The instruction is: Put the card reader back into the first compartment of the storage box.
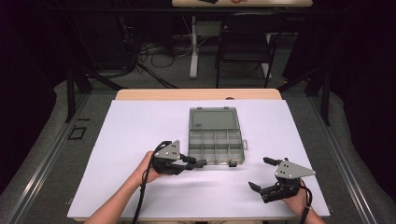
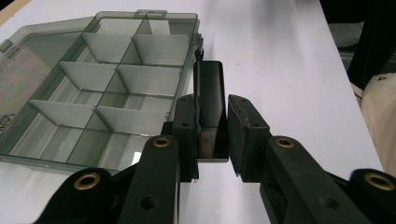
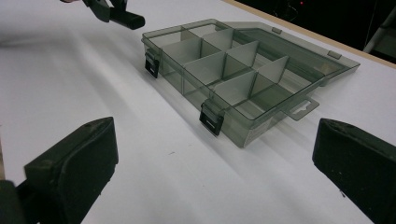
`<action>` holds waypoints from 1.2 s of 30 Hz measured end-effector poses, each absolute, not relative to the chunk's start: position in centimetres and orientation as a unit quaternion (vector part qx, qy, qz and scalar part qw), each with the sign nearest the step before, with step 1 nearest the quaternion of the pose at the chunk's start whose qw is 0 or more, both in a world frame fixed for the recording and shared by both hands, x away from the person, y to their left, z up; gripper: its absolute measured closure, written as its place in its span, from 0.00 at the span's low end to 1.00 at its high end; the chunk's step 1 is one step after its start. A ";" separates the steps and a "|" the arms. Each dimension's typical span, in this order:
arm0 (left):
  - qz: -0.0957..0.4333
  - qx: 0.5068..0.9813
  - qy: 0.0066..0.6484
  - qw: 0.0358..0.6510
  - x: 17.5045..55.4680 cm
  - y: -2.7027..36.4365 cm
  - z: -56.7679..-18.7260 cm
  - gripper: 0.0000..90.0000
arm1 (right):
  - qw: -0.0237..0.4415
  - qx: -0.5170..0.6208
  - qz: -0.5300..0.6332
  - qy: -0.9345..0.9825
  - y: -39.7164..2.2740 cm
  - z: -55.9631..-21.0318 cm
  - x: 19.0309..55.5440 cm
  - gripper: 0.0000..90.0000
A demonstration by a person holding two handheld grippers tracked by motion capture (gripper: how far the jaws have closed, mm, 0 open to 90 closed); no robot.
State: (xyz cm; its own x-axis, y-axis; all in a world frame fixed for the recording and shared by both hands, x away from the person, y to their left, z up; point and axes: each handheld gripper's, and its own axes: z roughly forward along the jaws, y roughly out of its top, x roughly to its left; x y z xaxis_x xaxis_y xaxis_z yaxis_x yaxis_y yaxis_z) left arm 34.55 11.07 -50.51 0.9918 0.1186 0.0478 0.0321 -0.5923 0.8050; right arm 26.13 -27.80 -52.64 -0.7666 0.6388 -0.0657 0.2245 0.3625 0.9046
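High view first: a grey see-through organizer box (image 1: 215, 142) is lying open near the middle of the white table (image 1: 140, 130), its lid folded flat toward the far side and its divided tray facing the person. The left gripper (image 1: 198, 163) is reaching in from the left, with its tips sitting at the near left corner of the tray. The right gripper (image 1: 261, 173) is waiting well to the right and nearer the person, apart from the box, with its jaws spread wide. That spacing is probably leaving the left hand free to work on the box while the right one is keeping out of the way.

Left gripper view: the jaws are clamping a small black block (image 2: 210, 109), which is standing upright between them right at the front wall of the box. Whether it is a latch hinged to the box or a loose piece, I cannot tell; holding it so close to the wall suggests the hand is either working the catch or bringing the piece over the compartments, which are all looking empty.

Right gripper view: the jaws are standing released, far apart, with bare table between them. Beyond them the box is showing two black latches (image 3: 211, 117) hanging on its front wall, and the left gripper is hovering at the far left corner.
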 end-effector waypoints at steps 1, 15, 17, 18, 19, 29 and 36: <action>0.051 0.889 0.045 0.453 34.6 11.1 -50.5 0.83 | 0.209 0.270 0.496 0.798 -27.8 -52.7 26.2 0.00; 0.064 0.881 0.059 0.464 35.1 11.3 -50.2 0.83 | 0.207 0.274 0.491 0.800 -27.8 -52.8 26.3 0.00; 0.066 0.880 0.061 0.467 35.1 11.3 -50.1 0.83 | 0.208 0.274 0.492 0.800 -27.8 -52.8 26.3 0.00; 0.068 0.880 0.060 0.467 35.0 11.3 -50.1 0.83 | 0.210 0.275 0.493 0.798 -27.8 -52.7 26.2 0.00; 0.070 0.878 0.063 0.469 35.0 11.4 -50.0 0.83 | 0.210 0.275 0.492 0.799 -27.8 -52.7 26.2 0.00; 0.084 0.869 0.077 0.482 35.4 11.7 -49.6 0.83 | 0.210 0.276 0.491 0.799 -27.8 -52.7 26.3 0.00; 0.093 0.867 0.085 0.483 35.8 11.7 -49.5 0.83 | 0.209 0.275 0.488 0.802 -27.8 -52.8 26.3 0.00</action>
State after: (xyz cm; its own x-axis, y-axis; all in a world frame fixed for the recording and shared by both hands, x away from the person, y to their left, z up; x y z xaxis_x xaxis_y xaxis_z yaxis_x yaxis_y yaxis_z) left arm 35.85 11.74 -49.54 0.9682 0.2372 0.0801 0.0568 -0.5196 0.8525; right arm 26.33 -27.80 -52.78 -0.7621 0.6441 -0.0666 0.2368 0.3729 0.8972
